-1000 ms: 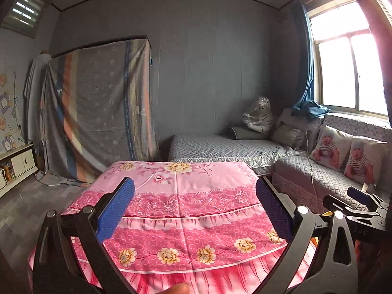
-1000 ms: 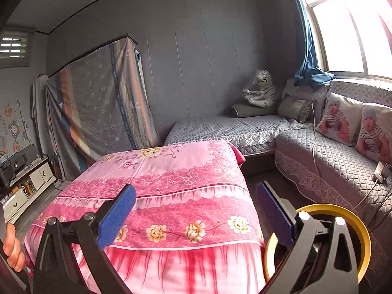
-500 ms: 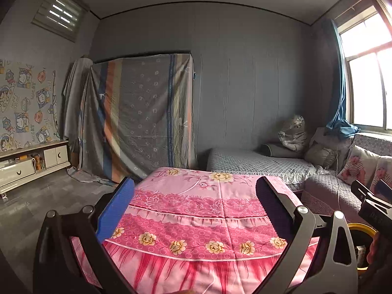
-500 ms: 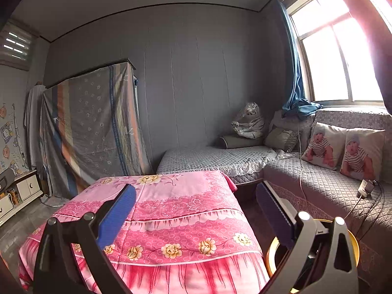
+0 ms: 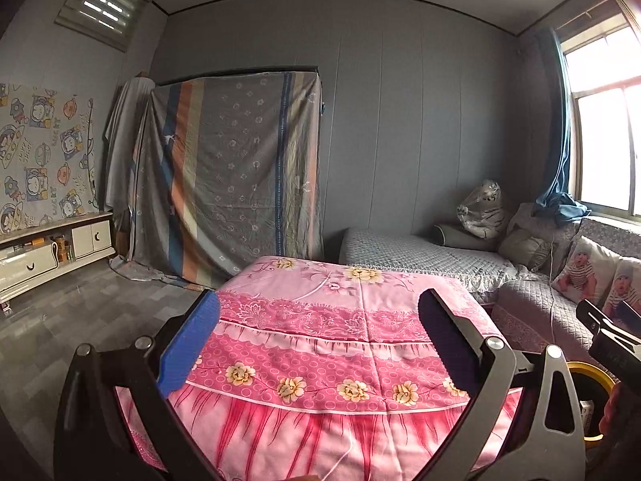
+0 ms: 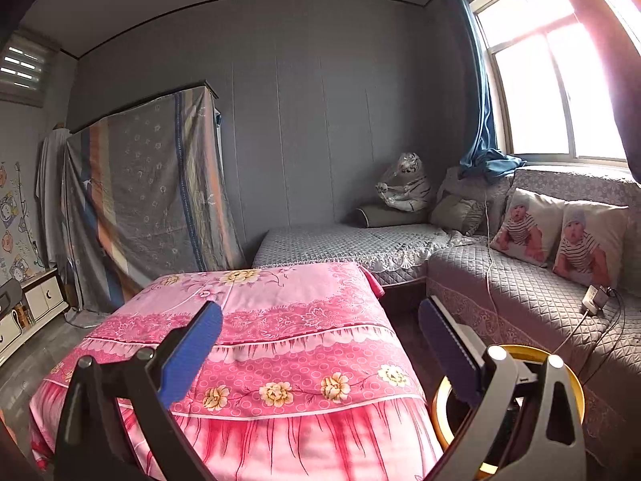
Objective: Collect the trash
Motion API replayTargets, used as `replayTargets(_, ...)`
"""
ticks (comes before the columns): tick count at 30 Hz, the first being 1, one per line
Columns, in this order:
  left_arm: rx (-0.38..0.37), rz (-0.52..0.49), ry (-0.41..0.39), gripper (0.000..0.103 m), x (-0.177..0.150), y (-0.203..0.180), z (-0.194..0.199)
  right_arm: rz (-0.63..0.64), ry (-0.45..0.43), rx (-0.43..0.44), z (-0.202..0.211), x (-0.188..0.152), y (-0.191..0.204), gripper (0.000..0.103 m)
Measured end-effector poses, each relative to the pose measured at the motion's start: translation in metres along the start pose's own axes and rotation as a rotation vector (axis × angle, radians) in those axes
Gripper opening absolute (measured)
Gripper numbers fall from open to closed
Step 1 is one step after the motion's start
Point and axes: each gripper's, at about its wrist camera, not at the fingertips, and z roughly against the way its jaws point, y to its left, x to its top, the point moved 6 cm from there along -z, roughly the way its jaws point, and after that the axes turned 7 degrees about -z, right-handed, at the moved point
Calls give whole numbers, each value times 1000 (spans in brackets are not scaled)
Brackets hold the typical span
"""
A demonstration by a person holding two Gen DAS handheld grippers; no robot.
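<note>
Both the left gripper (image 5: 318,336) and right gripper (image 6: 320,338) gape wide, empty, above the pink cloth (image 5: 340,344). Only the right wrist view shows the yellow-rimmed bin (image 6: 577,385) at lower right nearly whole; the left view alone shows the cartoon wall covering (image 5: 40,152) at left.

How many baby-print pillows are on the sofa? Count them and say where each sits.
2. One baby-print pillow leans against the sofa backrest under the window; the second stands right beside it, nearer the camera. Both show fully in the right wrist view; none seem hidden.

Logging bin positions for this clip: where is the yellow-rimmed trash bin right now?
The yellow-rimmed trash bin sits on the floor at the right wrist view's lower right, between the pink-covered table and the grey sofa.
</note>
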Motion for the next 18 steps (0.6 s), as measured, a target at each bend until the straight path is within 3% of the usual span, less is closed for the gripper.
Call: replayTargets(18, -16, -14, -6, 95, 3, -6, 2, -7, 28, 5, -6, -7, -3, 95)
